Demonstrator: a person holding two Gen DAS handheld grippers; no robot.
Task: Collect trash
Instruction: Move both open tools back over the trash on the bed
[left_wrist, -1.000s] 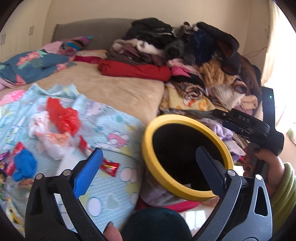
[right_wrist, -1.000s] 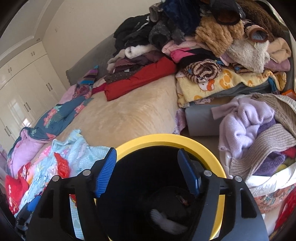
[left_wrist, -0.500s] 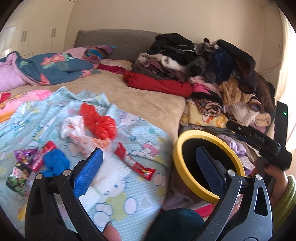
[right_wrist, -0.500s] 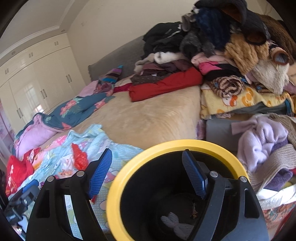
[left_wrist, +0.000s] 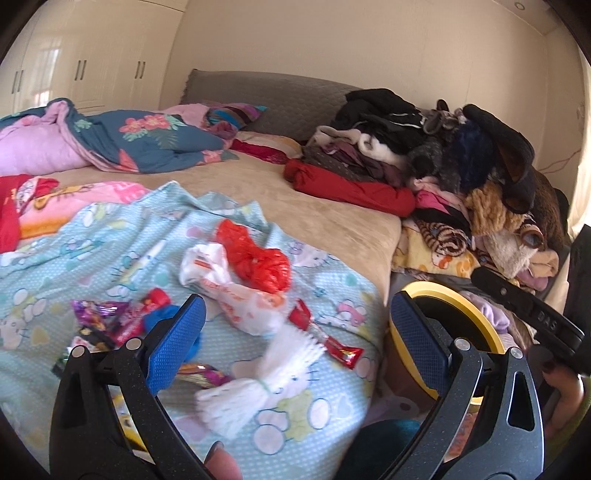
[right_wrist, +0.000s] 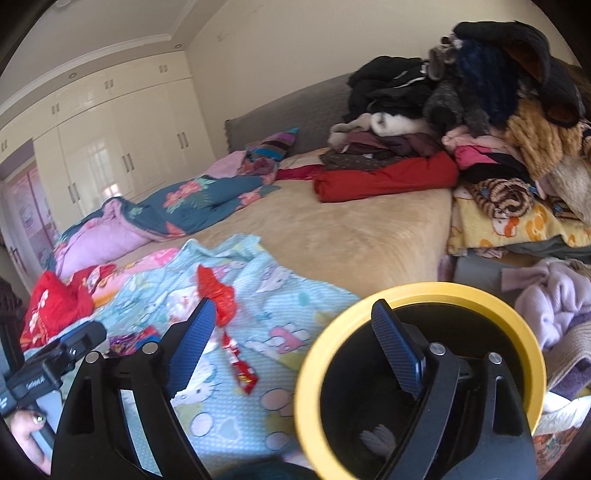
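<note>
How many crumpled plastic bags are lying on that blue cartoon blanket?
2: a red bag near the blanket's far edge, and a white printed bag touching its near side. Others may hide among the wrappers behind the left gripper.

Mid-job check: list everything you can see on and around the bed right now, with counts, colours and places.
bin: one, black with a yellow rim, beside the bed's corner; something white lies inside.
red plastic bag: one, on the light blue blanket.
white plastic bag: one, with orange print, beside the red bag.
white brush-like bundle: one, near the blanket's front edge.
red snack wrapper: one, beside the bundle.
purple wrappers: several, exact count unclear, blanket's left part.
light blue blanket: one, on the beige bed.
floral quilt: one, blue and pink, far left.
clothes pile: one, mixed colours, bed's right side.
wardrobe: cream, back wall.
left gripper: open, empty.
right gripper: open, empty, jaws just widened.
</note>
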